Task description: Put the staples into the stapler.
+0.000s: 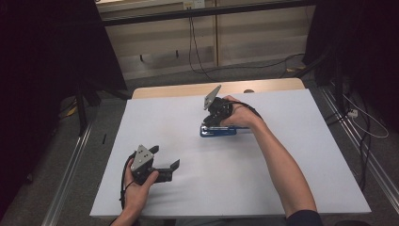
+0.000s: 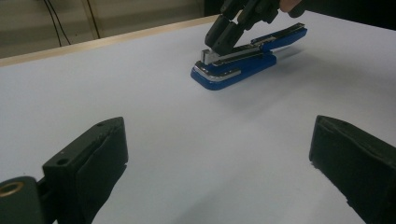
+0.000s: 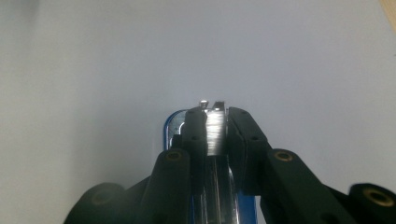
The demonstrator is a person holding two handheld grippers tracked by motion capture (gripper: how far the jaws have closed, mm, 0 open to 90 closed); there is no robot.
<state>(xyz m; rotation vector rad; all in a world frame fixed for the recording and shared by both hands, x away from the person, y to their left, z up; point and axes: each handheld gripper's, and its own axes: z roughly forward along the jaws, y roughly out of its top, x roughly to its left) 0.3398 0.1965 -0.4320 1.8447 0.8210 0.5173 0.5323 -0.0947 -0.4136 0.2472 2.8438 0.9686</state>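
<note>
Dim, soft overhead light, black surrounds, faint shadows on the white table (image 1: 188, 188), grainy, slightly blurred close-ups.

In the high view, the right gripper (image 1: 212, 123) and the hand behind it cover most of the blue stapler (image 1: 219, 132). In the right gripper view, the closed black jaws hide the stapler's (image 3: 170, 126) sides, and the bottom edge cuts off its rear.

Blue stapler (image 1: 218, 131) lies flat mid-table, its metal top bare.
</note>
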